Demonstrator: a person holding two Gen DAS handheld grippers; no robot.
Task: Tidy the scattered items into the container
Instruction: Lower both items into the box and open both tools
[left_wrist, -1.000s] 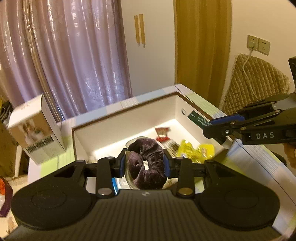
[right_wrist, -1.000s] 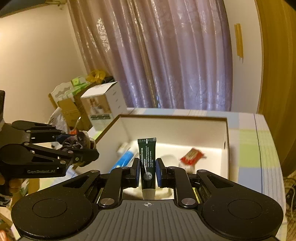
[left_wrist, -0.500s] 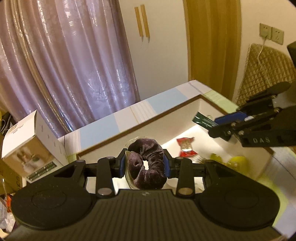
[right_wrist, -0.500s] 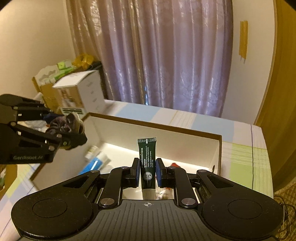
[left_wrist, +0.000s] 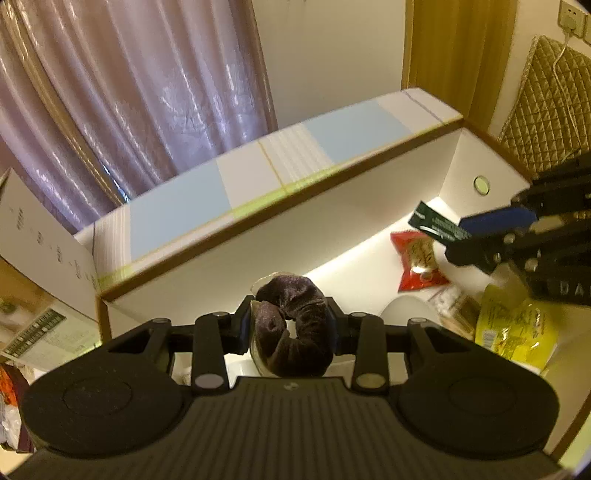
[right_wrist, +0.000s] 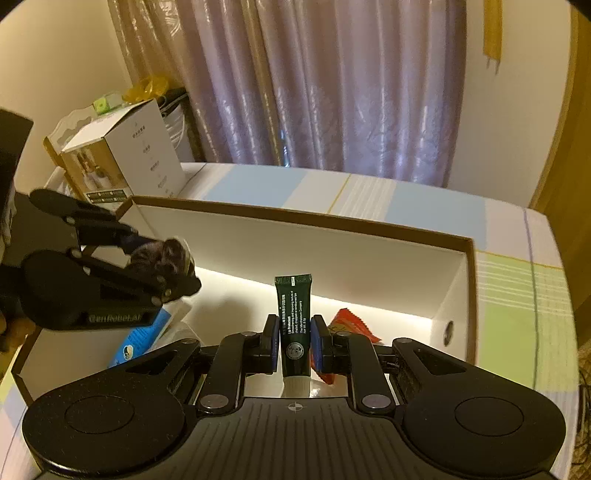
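My left gripper (left_wrist: 290, 325) is shut on a dark velvet scrunchie (left_wrist: 295, 328), held over the left part of the white open box (left_wrist: 258, 221). The right wrist view shows that gripper (right_wrist: 162, 273) with the scrunchie (right_wrist: 162, 254) at the left. My right gripper (right_wrist: 293, 341) is shut on a dark green tube (right_wrist: 293, 321), which stands upright over the box (right_wrist: 332, 251). In the left wrist view the right gripper (left_wrist: 491, 230) and the tube (left_wrist: 436, 223) hang at the right. Inside the box lie a red snack packet (left_wrist: 417, 262), a yellow packet (left_wrist: 517, 328) and a blue-white tube (right_wrist: 144, 336).
The box rests on a pastel checked surface (right_wrist: 517, 280). A white carton (right_wrist: 122, 162) stands beyond the box's left end. Purple curtains (right_wrist: 332, 92) hang behind, and a quilted cushion (left_wrist: 546, 107) leans at the far right.
Both grippers have moved forward over the box with their items still gripped. The box's far wall now fills the middle of both views, and the right gripper sits closer to the red packet.
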